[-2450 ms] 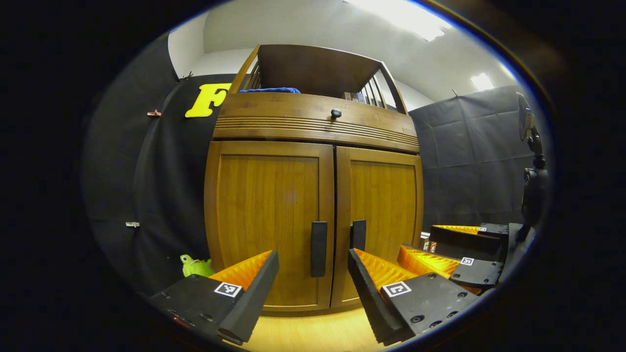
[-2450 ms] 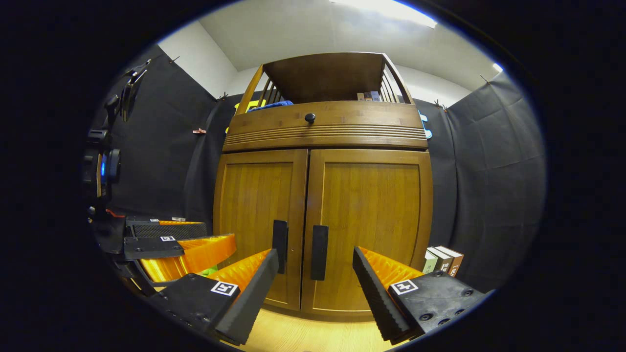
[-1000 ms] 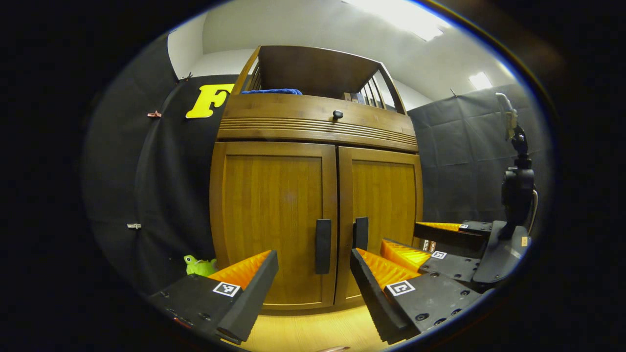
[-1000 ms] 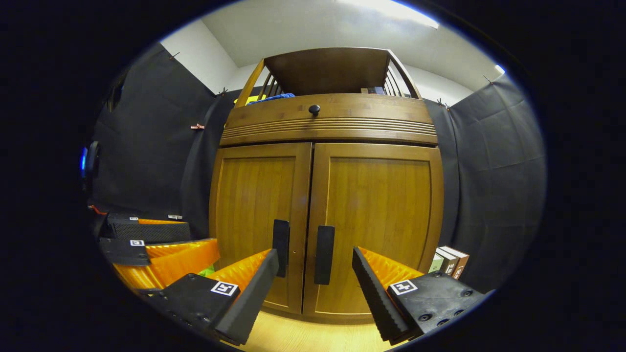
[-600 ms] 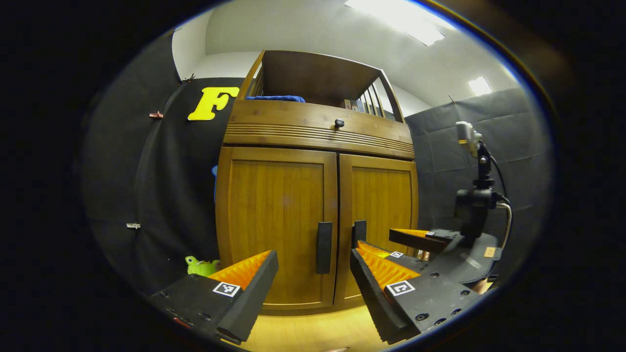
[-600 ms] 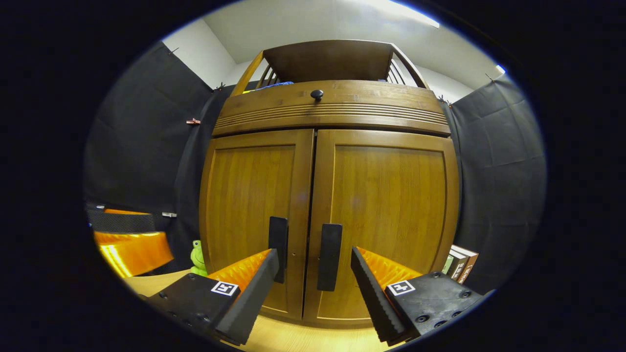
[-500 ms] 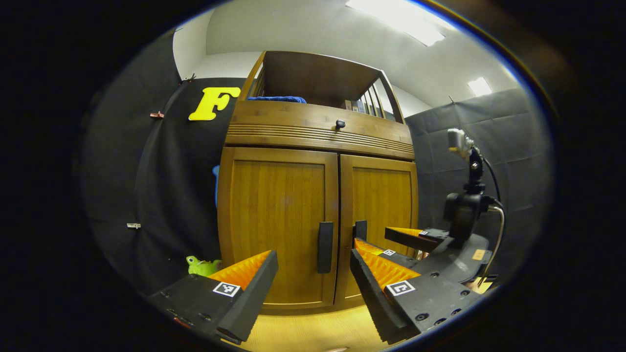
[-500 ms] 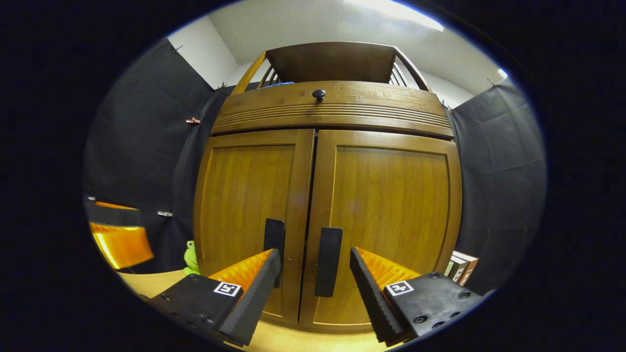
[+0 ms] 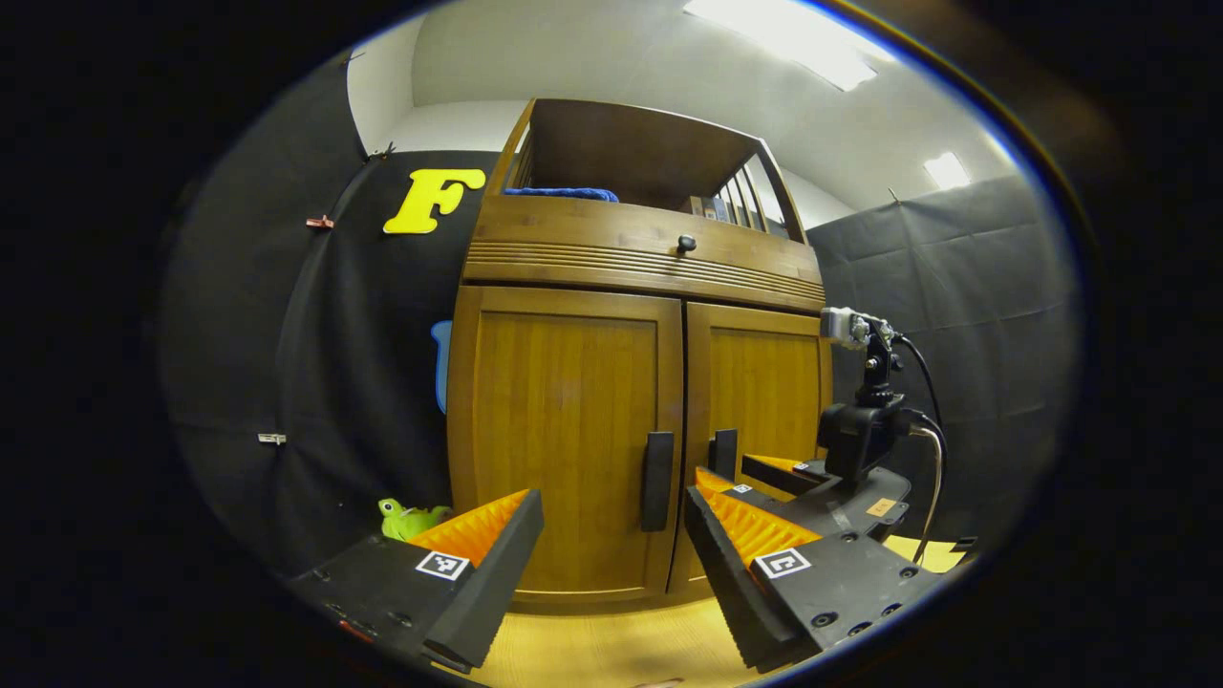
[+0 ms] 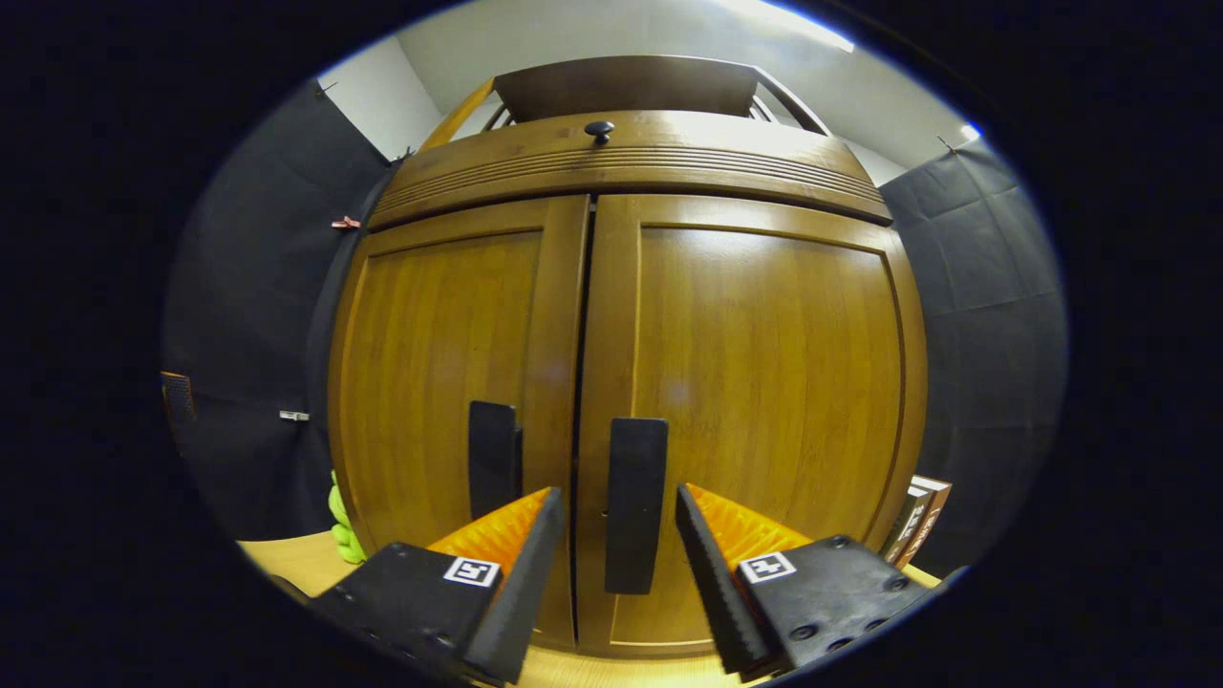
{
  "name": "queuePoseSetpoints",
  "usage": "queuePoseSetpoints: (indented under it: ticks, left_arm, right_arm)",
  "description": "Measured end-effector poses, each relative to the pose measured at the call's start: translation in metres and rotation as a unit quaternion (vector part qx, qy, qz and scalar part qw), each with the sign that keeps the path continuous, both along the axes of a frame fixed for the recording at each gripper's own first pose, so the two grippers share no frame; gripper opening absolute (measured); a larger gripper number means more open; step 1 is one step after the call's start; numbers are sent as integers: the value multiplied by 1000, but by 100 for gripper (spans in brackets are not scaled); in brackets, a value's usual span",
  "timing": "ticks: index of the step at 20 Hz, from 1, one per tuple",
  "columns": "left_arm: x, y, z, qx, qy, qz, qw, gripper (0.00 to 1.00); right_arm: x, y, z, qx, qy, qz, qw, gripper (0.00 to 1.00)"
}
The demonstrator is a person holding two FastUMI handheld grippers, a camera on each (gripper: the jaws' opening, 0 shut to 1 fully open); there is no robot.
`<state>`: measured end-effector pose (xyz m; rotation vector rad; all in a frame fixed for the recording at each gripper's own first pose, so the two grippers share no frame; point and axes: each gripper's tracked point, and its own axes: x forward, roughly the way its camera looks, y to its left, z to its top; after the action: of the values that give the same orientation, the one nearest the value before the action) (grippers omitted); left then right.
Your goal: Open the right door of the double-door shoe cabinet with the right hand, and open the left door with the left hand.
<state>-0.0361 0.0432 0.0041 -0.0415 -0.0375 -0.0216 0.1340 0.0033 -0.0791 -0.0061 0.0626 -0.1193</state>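
Up close, my right gripper [image 10: 616,521] is spread wide, straddling the right door's handle [image 10: 634,502] without pinching it. Closing off-centre could catch the left door's handle [image 10: 493,459] just beside. Farther back, my left gripper [image 9: 611,530] hangs spread, well short of the shut shoe cabinet [image 9: 573,382].

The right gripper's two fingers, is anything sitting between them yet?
Yes. In the right gripper view the right gripper is open, and the right door's dark handle stands upright in the gap between its fingers, not yet clamped.
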Motion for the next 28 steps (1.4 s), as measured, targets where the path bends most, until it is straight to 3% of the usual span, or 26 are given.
queuePoseSetpoints:
  ticks: [1, 5, 8, 9, 10, 11, 12, 28]
  left_arm:
    - [1, 1, -1, 0, 1, 1, 1000, 93]
    - [2, 4, 0, -3, -2, 4, 1000, 93]
    - [3, 8, 1, -4, -4, 10, 1000, 93]
    - [4, 9, 0, -5, -4, 12, 1000, 93]
    - [4, 10, 0, -6, -2, 13, 1000, 93]
    - [5, 9, -1, -6, -1, 14, 1000, 93]
    - [4, 9, -1, -6, 0, 14, 1000, 93]
    - [-6, -5, -6, -6, 13, 17, 1000, 93]
  right_arm:
    - [2, -3, -4, 0, 2, -4, 1000, 67]
    - [13, -6, -17, 10, 19, -5, 1000, 70]
    - [15, -7, -14, 2, 12, -8, 1000, 38]
    - [15, -5, -15, -2, 12, -6, 1000, 38]
    - [17, -6, -16, -4, 12, -7, 1000, 29]
    - [14, -5, -15, -5, 14, -10, 1000, 29]
    - [16, -6, -16, -9, 18, -10, 1000, 22]
    - [-49, -5, -2, 10, 37, 65, 997, 25]
